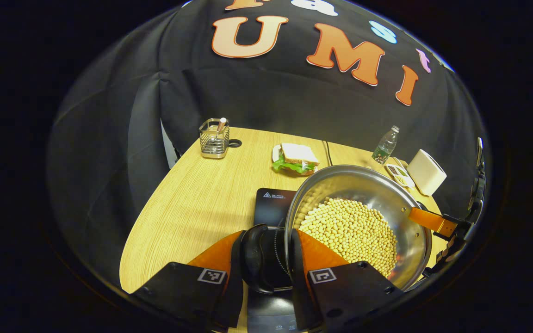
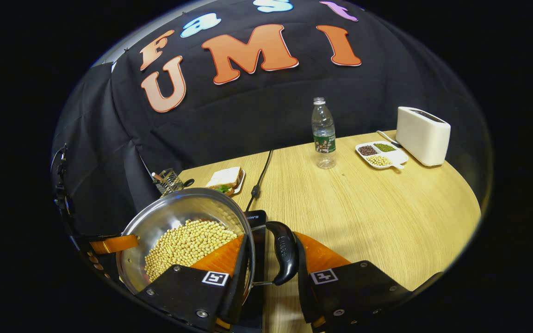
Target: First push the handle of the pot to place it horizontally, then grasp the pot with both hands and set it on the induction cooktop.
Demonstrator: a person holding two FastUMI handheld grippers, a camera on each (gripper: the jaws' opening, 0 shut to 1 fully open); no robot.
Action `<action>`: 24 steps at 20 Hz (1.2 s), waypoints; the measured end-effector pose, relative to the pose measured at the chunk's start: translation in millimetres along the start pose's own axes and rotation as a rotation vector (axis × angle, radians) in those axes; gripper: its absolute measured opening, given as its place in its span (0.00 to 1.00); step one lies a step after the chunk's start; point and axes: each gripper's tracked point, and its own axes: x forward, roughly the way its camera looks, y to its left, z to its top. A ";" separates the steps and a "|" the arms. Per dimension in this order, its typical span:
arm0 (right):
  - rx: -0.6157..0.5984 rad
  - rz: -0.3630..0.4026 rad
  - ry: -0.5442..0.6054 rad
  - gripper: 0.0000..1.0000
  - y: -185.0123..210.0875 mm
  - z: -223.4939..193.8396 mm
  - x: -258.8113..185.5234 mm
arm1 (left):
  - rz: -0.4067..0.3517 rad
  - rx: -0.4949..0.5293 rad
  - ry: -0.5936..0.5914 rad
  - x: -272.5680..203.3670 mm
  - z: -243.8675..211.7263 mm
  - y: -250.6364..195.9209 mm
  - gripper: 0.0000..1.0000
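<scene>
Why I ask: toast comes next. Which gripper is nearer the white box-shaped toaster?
Right. The right gripper grips the steel pot by its black handle on the side of the toaster; the left gripper grips the opposite handle, with the pot between.

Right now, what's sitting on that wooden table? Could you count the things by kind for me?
Cooking gear: 2, the pot of beans and the induction cooktop
Food: 2, the sandwich and the divided tray of beans
Drink: 1, the water bottle
Appliance: 1, the white toaster
Holder: 1, the wire basket
Total: 7
</scene>
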 end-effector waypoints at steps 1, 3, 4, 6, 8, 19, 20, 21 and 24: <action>-0.005 0.001 0.005 0.50 2.0 -1.5 2.5 | 0.000 -0.002 0.007 2.2 -0.9 3.1 0.51; -0.007 0.000 0.012 0.50 4.3 -4.5 6.0 | -0.005 -0.011 0.021 7.2 -3.3 7.8 0.51; -0.004 0.002 0.020 0.50 5.4 -6.2 9.7 | -0.008 -0.016 0.026 11.6 -5.1 9.9 0.52; 0.004 0.016 0.032 0.51 7.5 -7.0 10.0 | -0.022 -0.049 0.028 15.2 -5.6 14.8 0.53; 0.011 0.022 0.031 0.53 8.6 -4.5 10.0 | -0.032 -0.065 0.033 12.8 -8.3 18.7 0.56; -0.037 -0.031 -0.266 0.94 -42.5 106.7 -80.8 | 0.107 0.021 -0.406 -110.8 114.0 -4.7 0.98; -0.057 -0.037 -0.300 0.94 -48.5 120.3 -97.8 | 0.114 0.033 -0.453 -130.6 123.2 -14.5 0.99; -0.074 -0.044 -0.326 0.94 -53.8 130.1 -111.9 | 0.111 0.034 -0.498 -148.7 134.5 -27.6 0.98; -0.151 -0.057 -0.408 0.94 -66.8 159.3 -163.8 | 0.093 0.014 -0.585 -198.9 152.7 -71.1 0.98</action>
